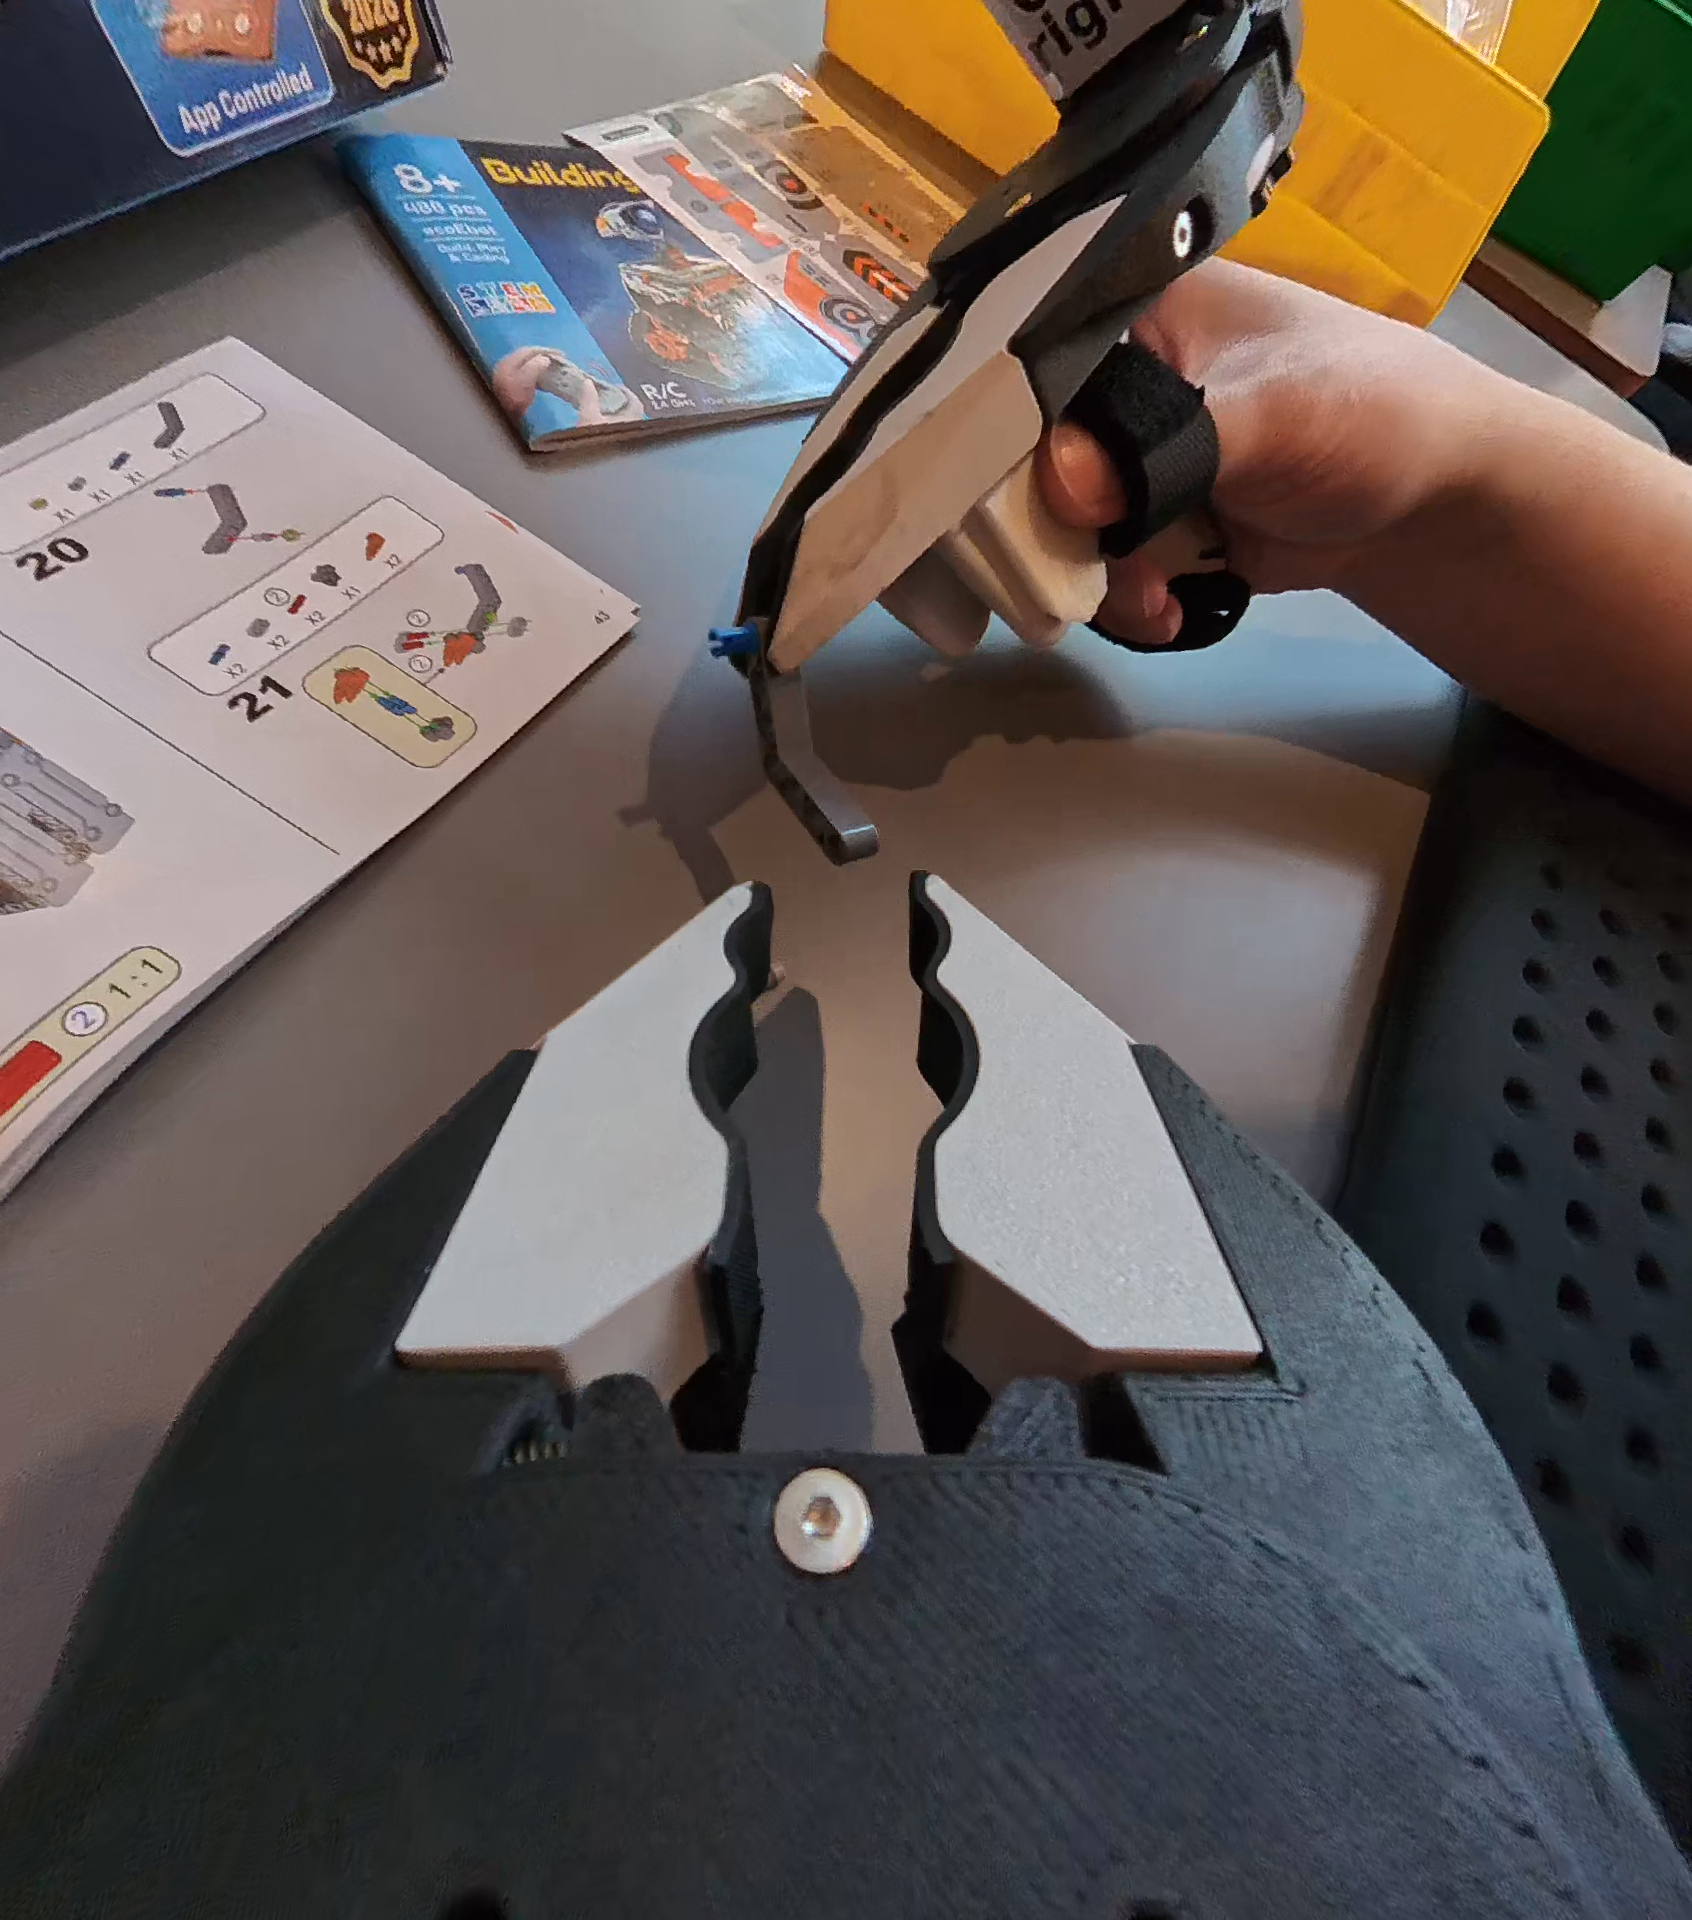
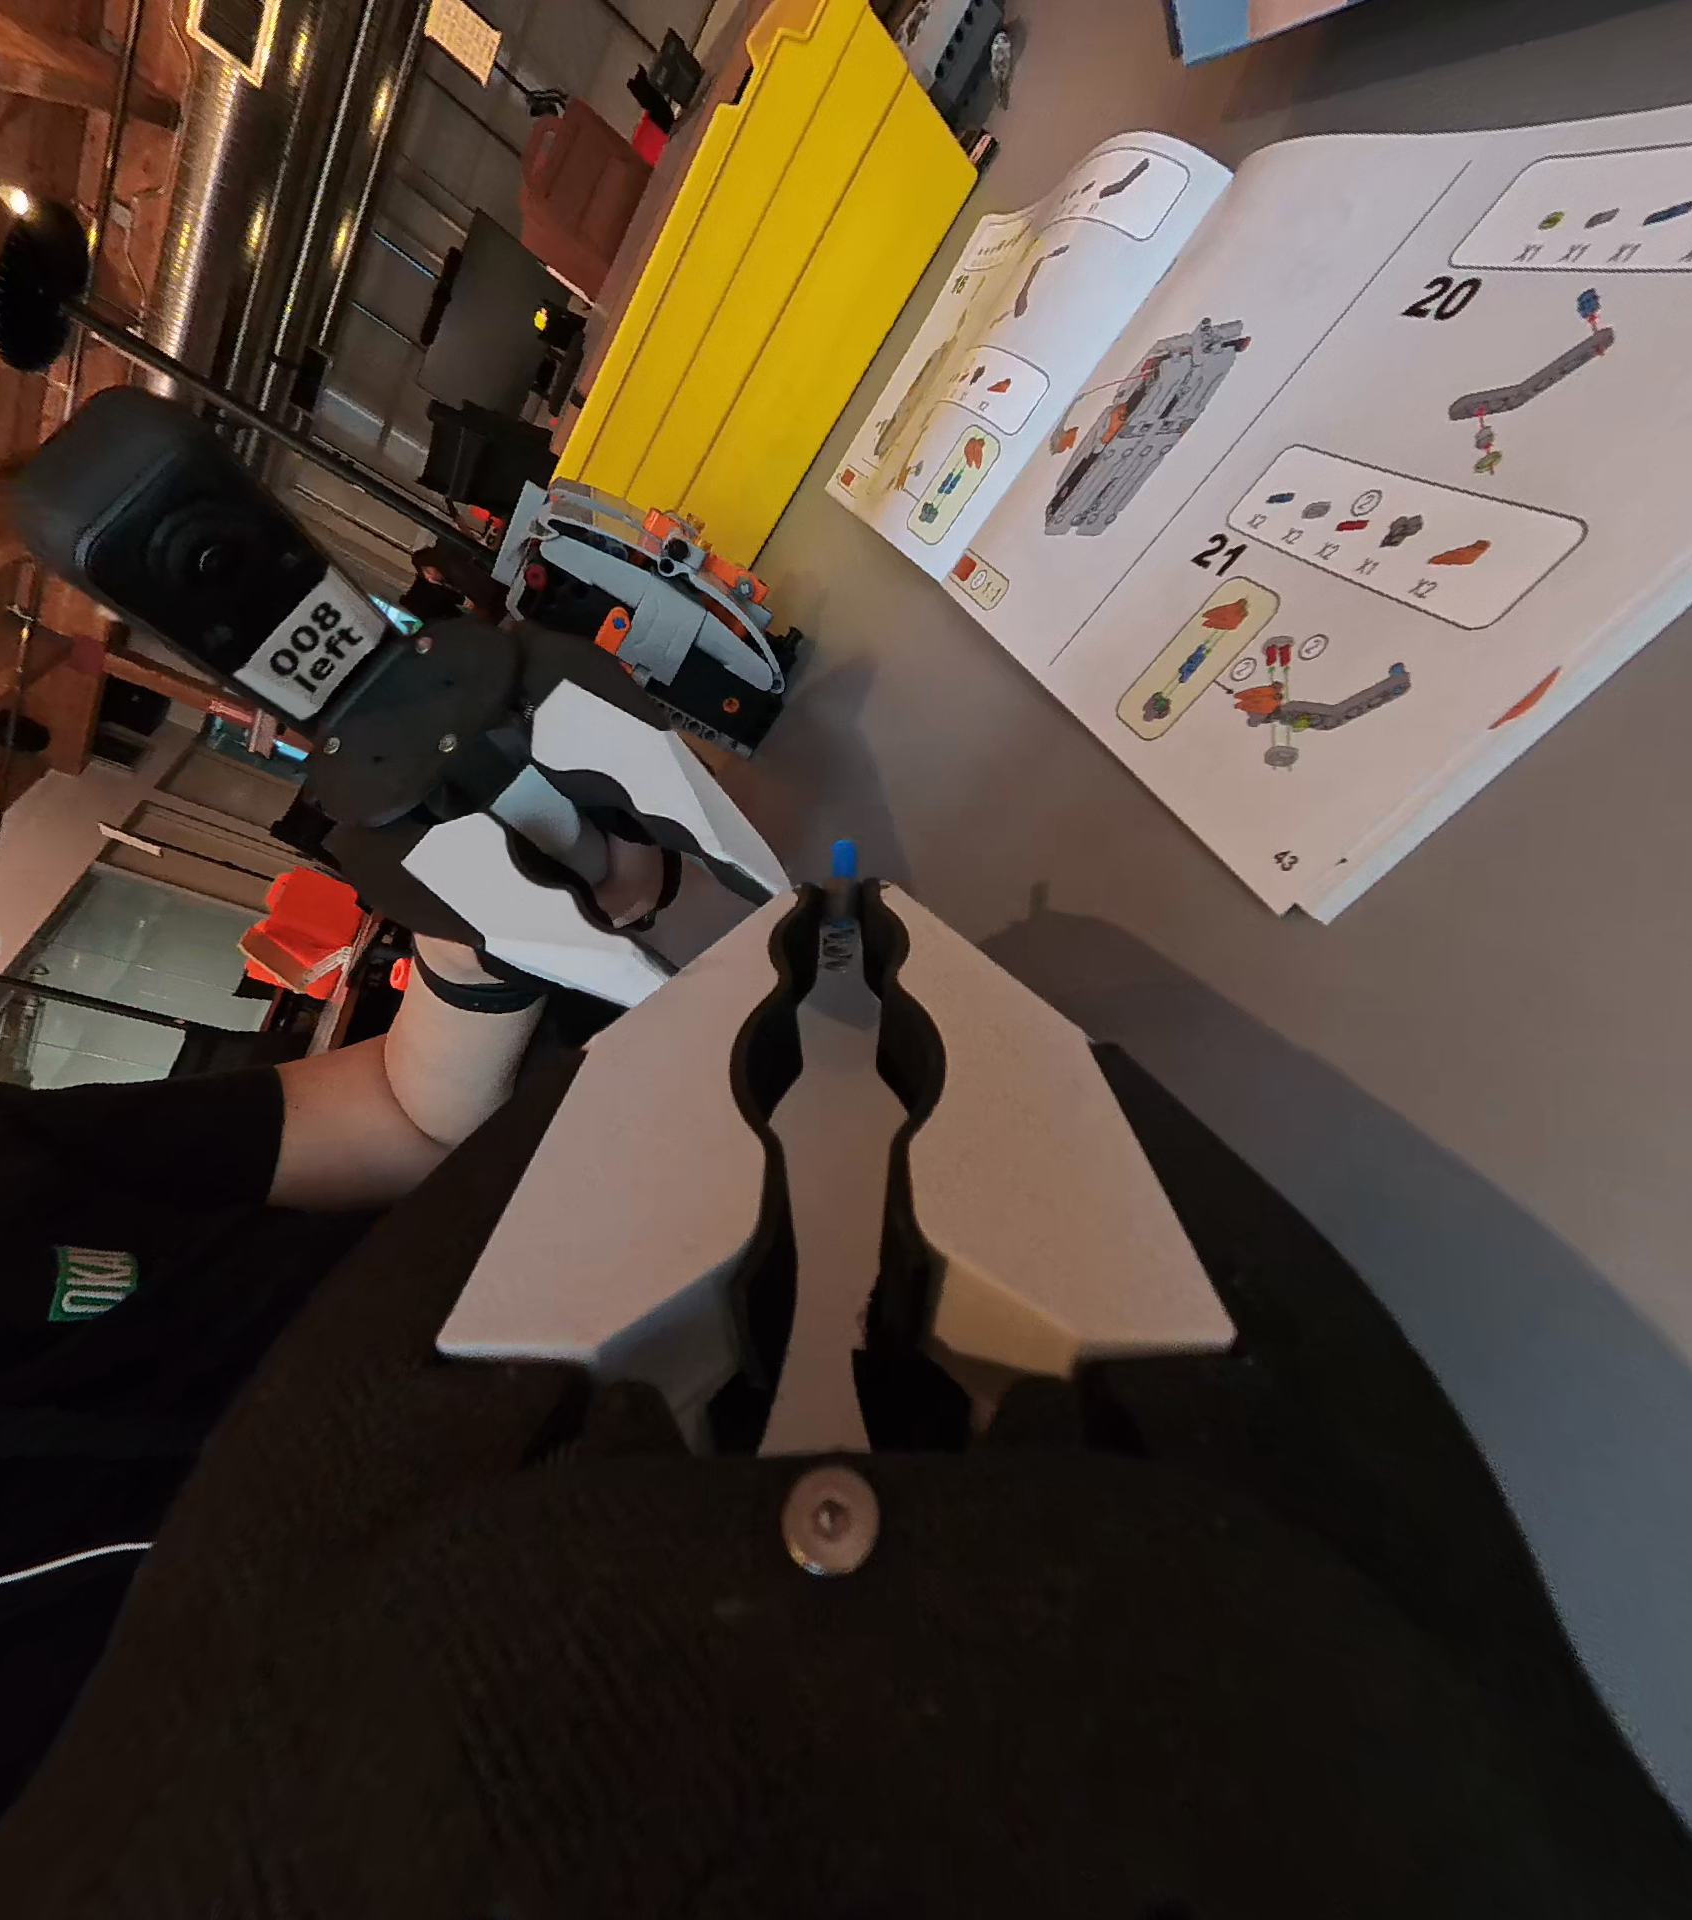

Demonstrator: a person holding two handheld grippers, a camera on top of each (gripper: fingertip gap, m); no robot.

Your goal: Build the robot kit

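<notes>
My right gripper (image 2: pixel 837 899) is shut on a bent grey beam (image 2: pixel 840 971) with a blue pin (image 2: pixel 844 857) sticking out past the fingertips. In the left wrist view the right gripper (image 1: pixel 762 652) points down over the grey table (image 1: pixel 1133 935). The beam (image 1: pixel 795 769) hangs from it with the blue pin (image 1: pixel 722 639) at its top end. My left gripper (image 1: pixel 840 891) is open, its tips just below the beam's lower end and apart from it. Its fingers (image 2: pixel 613 769) show to the left in the right wrist view.
An open instruction booklet (image 1: pixel 198 675) lies at the left and also shows in the right wrist view (image 2: pixel 1341 520). Behind it lie a closed booklet (image 1: pixel 613 291), a sticker sheet (image 1: pixel 790 197) and a dark blue box (image 1: pixel 42 135). Yellow (image 1: pixel 1393 156) and green (image 1: pixel 1652 156) bins stand behind. A partly built model (image 2: pixel 655 613) sits by the yellow bin. About 5 cm separates my left fingertips from my right. The partly built model (image 2: pixel 655 613) is about 20 cm from both grippers' fingertips.
</notes>
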